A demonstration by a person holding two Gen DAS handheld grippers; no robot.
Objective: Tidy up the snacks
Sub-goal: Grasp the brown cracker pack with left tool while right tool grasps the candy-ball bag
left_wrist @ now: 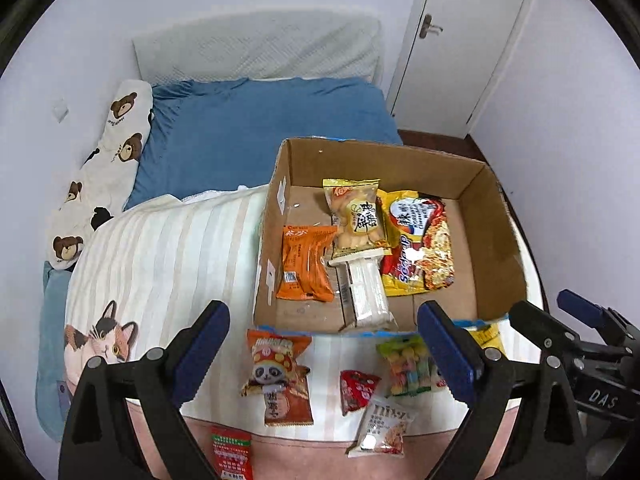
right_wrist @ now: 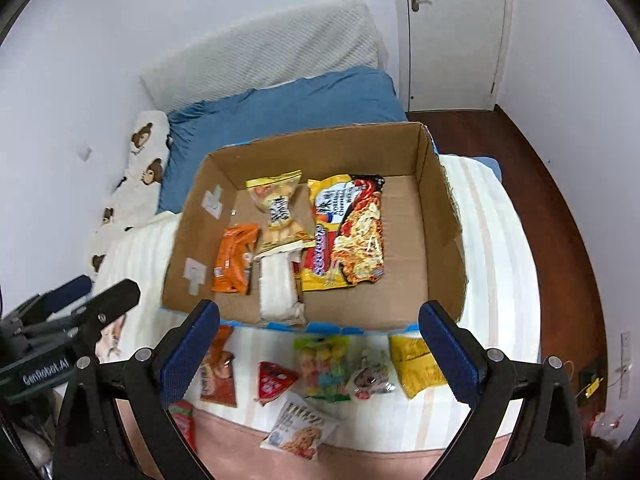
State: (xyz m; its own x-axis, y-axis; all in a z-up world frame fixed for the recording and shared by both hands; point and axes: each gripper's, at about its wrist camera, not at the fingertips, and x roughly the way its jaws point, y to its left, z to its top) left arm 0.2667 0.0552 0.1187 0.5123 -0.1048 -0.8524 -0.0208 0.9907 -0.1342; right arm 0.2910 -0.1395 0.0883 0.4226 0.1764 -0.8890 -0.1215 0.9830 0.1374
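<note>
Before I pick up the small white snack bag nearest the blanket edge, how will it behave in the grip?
The white snack bag looks puffed and crinkly, so it is probably light and will give under the fingers. Its glossy film may slip. It lies flat on the soft blanket, so it should not roll, but the contents could crush if squeezed hard.

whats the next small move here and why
Probably lower the right gripper onto the yellow packet lying just outside the box and close on it. Both grippers are open and empty, the left gripper hovering over the panda packet. Four packets already lie in the box, with bare floor on its right side, and several snacks are left on the bed.
</note>
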